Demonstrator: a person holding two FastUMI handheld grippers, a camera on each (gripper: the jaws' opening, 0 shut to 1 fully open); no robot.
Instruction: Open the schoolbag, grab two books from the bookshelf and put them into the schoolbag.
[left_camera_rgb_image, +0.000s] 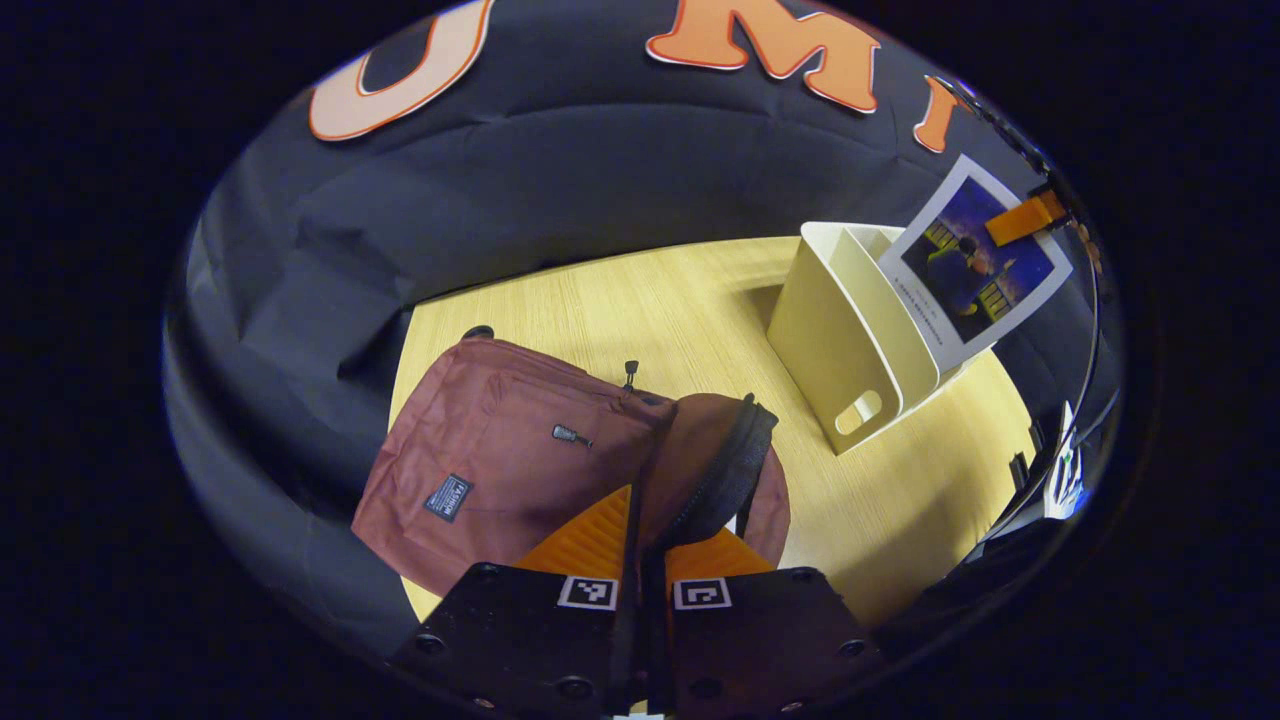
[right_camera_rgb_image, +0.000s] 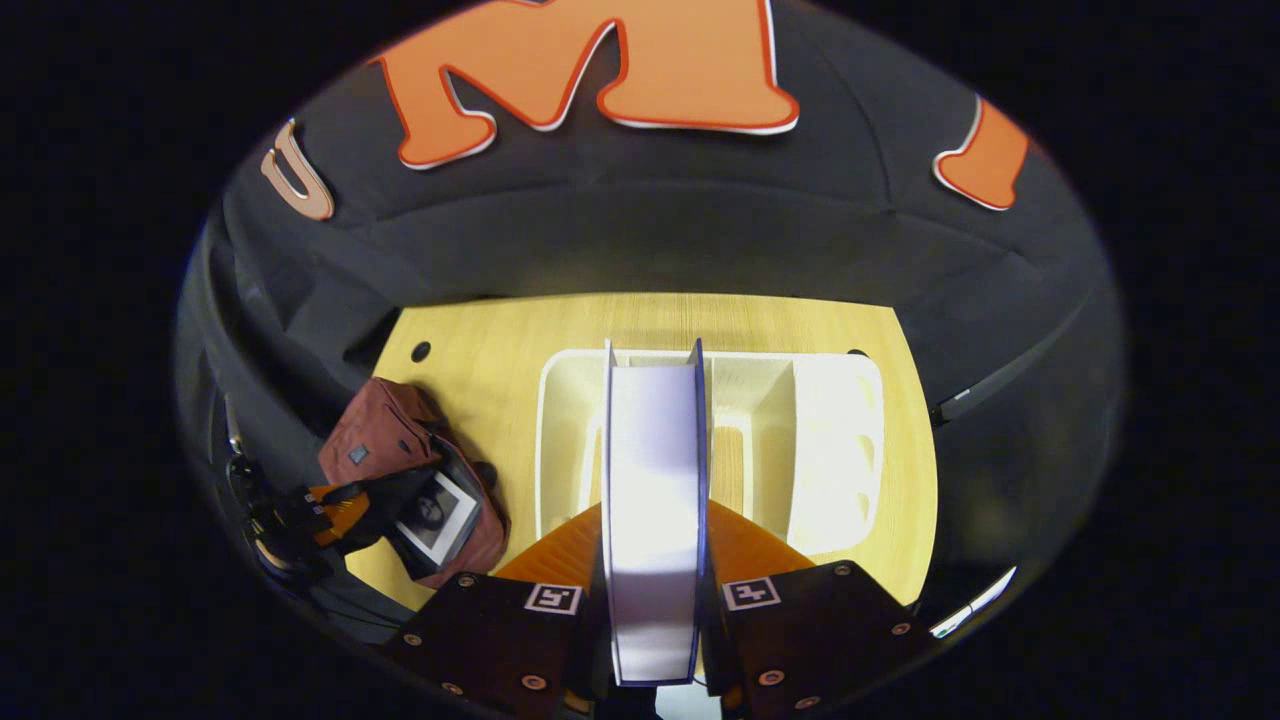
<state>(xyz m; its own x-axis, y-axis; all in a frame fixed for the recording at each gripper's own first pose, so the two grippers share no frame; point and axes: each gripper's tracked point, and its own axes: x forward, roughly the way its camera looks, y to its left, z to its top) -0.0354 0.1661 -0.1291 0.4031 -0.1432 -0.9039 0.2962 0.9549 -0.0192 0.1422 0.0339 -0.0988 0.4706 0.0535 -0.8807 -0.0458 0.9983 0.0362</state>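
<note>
On the table my bag lies left of the shelf (one book already shows in its mouth). My right claw clamps a second book upright above the shelf. My left claw is pinched on the bag's zip edge, lifting the flap.

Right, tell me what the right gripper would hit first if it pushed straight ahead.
Probably the cream bookshelf: the right gripper, shut on a book, points into its compartments, with the wooden table beneath. Depth is unclear.
</note>
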